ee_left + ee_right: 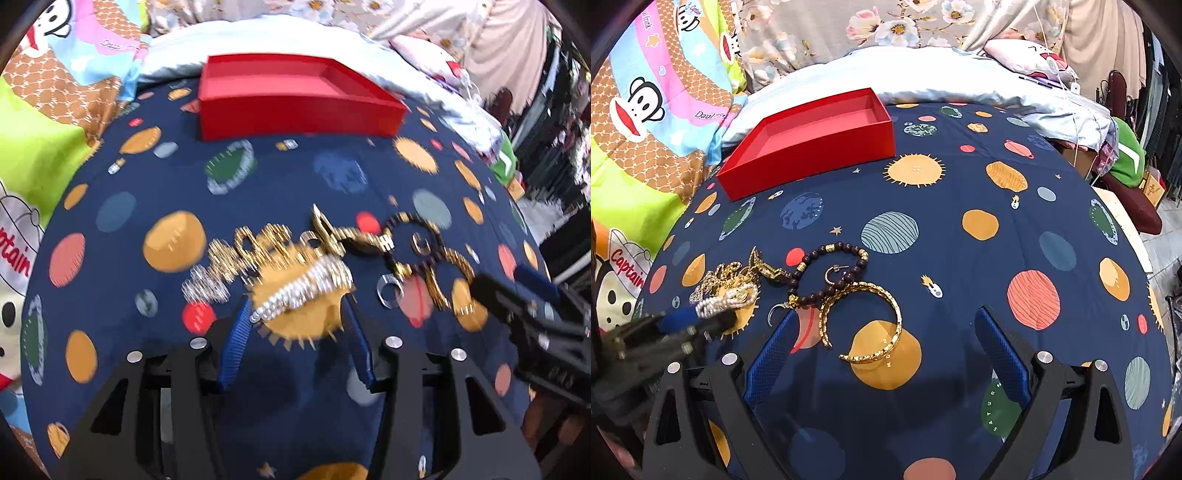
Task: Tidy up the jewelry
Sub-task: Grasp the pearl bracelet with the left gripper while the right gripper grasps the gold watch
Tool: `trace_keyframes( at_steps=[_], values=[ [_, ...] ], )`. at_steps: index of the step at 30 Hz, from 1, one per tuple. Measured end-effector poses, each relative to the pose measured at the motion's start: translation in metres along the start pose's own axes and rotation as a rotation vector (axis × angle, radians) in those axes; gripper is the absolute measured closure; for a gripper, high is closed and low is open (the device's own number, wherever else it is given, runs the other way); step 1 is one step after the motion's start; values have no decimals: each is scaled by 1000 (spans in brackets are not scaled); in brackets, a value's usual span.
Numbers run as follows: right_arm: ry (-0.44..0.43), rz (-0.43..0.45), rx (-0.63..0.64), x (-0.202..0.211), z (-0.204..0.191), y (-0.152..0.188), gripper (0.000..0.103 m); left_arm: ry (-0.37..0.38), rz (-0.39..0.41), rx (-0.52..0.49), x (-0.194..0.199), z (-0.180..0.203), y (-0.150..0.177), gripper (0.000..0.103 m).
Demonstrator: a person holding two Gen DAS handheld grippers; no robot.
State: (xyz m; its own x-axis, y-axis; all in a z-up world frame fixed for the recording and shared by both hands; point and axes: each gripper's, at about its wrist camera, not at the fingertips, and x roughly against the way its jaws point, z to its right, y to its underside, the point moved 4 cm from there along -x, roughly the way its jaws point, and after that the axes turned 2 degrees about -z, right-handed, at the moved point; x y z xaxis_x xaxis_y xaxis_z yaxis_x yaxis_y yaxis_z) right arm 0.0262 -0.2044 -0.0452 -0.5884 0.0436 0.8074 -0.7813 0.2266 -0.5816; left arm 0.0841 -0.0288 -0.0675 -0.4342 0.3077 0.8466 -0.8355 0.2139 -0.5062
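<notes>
blue-padded left gripper [297,314] half open, jaws flanking the pearl and gold bracelet [303,291] on the navy planet cloth [295,177]; contact unclear in the blur. bracelet runs lower-left to upper-right. red box [295,99] beyond. right view: right gripper [886,354] wide apart, empty, gold bangle [864,325] flat between its tips; cloth reads "saturn", pillow [628,273] "captain".

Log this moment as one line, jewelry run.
left gripper: around pearl bracelet | right gripper: open over gold bangle | red box: empty

navy planet-print sheet [960,192], monkey cartoon blanket [646,107] on left, floral fabric [849,26] behind, pale blue pillow [942,85]
</notes>
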Motion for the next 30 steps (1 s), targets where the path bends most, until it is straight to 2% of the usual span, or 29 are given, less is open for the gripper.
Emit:
trace_keyframes(
  at_steps=[1, 5, 8, 12, 13, 17, 19, 30],
  values=[
    [0, 2, 2, 1, 0, 1, 9, -10, 5, -5, 2, 2, 3, 56],
    [0, 5, -3, 3, 1, 2, 9, 28, 0, 21, 6, 2, 5, 56],
    [-1, 5, -4, 4, 1, 2, 9, -5, 10, 27, 4, -2, -1, 56],
    [0, 3, -4, 3, 2, 3, 9, 1, 7, 17, -3, 1, -6, 57],
    [1, 2, -4, 3, 2, 3, 9, 5, 7, 8, -4, 3, -6, 59],
    [3, -6, -8, 1, 3, 2, 9, 37, 0, -6, -5, 11, -5, 85],
    [4, -8, -7, 0, 3, 2, 9, 55, -3, -6, -4, 13, -4, 91],
    [-54, -27, 4, -6, -7, -4, 24, 55, 63, 28, 30, 4, -5, 91]
  ],
)
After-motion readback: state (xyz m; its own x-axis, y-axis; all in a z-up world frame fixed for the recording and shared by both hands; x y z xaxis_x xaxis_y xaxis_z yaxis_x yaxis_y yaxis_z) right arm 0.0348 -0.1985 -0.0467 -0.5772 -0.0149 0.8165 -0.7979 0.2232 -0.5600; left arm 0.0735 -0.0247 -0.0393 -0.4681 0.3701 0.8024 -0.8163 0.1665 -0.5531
